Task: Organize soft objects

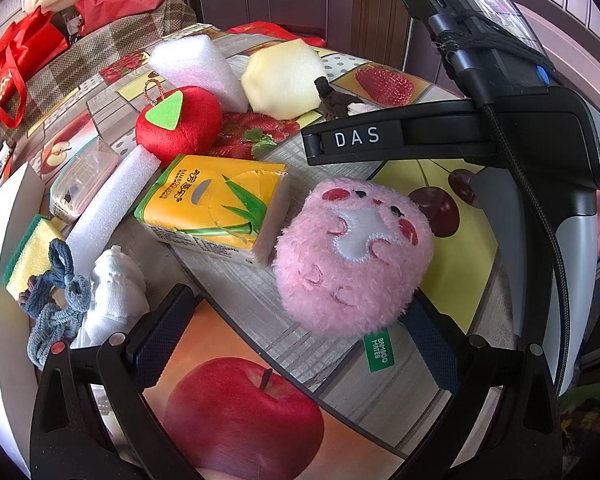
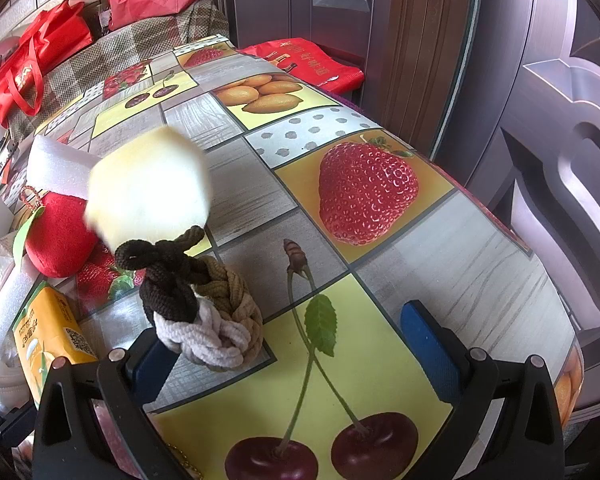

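Left wrist view, sponge [image 1: 30, 254] at table's left edge, tissue pack [image 1: 216, 204] mid-table, pink plush [image 1: 354, 256] just ahead of wide-open left gripper [image 1: 296, 338], right wrist view, knotted rope [image 2: 204, 304] by wide-open right gripper's [image 2: 292, 354] left finger, bare cloth [image 2: 440, 256] rightward to the edge.

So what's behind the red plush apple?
Behind the red plush apple lies a white foam wedge, with a pale yellow plush beside it. The wedge's near end is hidden by the apple.

Both tongs are black with silver screws and blue ribbed pads; the right tongs [image 1: 440, 136] read "DAS", trailing a braided cable.
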The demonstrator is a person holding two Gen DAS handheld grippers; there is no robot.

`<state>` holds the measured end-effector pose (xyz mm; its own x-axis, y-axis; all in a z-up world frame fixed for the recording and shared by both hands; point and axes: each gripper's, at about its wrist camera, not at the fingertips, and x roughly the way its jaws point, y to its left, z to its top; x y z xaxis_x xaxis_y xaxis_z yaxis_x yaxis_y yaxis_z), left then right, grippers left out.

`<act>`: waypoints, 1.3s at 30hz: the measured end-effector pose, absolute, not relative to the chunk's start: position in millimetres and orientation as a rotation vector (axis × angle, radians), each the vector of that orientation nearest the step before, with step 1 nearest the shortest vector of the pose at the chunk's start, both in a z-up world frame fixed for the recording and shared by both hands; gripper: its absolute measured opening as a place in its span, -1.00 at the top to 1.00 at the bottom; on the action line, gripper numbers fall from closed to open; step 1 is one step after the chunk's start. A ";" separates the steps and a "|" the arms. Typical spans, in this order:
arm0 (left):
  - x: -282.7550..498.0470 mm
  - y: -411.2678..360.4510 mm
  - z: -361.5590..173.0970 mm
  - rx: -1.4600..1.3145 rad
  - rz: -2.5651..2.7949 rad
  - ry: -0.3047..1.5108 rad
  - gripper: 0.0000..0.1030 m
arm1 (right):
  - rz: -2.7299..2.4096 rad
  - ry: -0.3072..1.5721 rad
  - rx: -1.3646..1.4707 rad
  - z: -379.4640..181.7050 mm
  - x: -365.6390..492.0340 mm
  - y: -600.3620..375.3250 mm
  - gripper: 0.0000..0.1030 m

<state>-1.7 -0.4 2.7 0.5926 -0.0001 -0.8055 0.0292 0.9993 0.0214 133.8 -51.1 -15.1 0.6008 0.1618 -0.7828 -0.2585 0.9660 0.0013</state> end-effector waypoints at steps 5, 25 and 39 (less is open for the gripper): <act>-1.7 -0.3 2.6 0.035 -0.017 0.936 -0.99 | 0.244 0.894 -0.116 -15.0 133.6 -50.9 -1.00; -1.5 -13.0 5.5 0.036 -0.021 0.926 -0.99 | 0.347 0.906 -0.122 -12.0 133.5 -65.3 -1.00; -157.3 61.2 115.0 -0.056 0.194 0.433 -0.99 | 0.752 0.300 0.116 79.4 48.6 -167.8 -1.00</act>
<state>-157.3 61.2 115.0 0.8894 0.1750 -0.4223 -0.1988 0.9800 -0.0126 48.6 -167.8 79.4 0.6899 0.6874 -0.2269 -0.6545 0.7263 0.2102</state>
